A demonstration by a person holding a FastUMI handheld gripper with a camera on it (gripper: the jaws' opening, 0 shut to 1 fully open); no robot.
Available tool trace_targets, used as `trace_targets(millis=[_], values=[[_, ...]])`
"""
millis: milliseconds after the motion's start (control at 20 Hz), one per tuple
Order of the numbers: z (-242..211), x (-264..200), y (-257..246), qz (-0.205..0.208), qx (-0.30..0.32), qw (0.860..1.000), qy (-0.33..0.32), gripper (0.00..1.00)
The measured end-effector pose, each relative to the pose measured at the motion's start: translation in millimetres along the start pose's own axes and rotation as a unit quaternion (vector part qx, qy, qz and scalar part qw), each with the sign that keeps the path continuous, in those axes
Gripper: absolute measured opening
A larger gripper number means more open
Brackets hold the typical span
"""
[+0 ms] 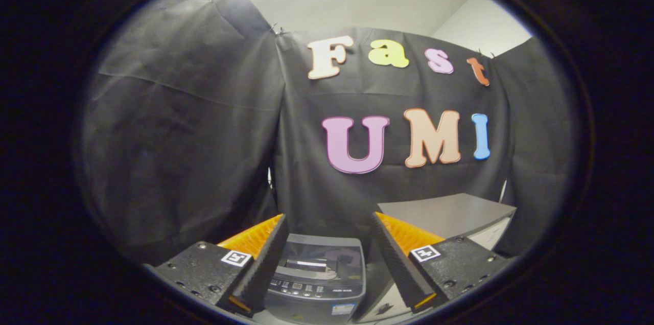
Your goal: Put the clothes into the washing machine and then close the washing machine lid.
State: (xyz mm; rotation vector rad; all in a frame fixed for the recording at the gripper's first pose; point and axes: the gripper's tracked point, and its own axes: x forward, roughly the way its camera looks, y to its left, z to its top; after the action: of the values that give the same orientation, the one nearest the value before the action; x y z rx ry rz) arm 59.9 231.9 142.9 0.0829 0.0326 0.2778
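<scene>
**Gripper poised above a closed top-loading washing machine**

The washing machine [319, 276] is a small, dark grey top-loader seen from above and in front. Its lid [321, 258] lies flat and shut; the lid is dark and glossy, with a pale streak of reflected light across it. Along the near edge of the top runs a control panel [311, 289] with a row of small buttons, and a small sticker sits on the front face below it. The machine appears between the two fingers and just ahead of them, at a lower level.

To the right of the machine, close beside it, stands a grey table [449, 212] with a flat, bare top and a pale side panel. Behind both hangs the booth's black cloth wall [179, 136], which also closes off the left side; a narrow gap in the cloth shows at the corner behind the machine. Above the cloth, a white wall and ceiling are visible.

The gripper [327, 256] is held level, pointing forward and slightly down towards the machine. Its fingers are spread wide, with nothing between them but the view of the machine below; they touch nothing.
</scene>
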Motion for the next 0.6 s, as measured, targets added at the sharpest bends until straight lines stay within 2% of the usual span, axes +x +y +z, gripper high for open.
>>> trace_targets(millis=[300,600], values=[[20,-56,-40,-0.012,0.013,1.000,-0.022,0.97],[2,-84,-70,-0.047,0.013,0.998,-0.028,0.97]])
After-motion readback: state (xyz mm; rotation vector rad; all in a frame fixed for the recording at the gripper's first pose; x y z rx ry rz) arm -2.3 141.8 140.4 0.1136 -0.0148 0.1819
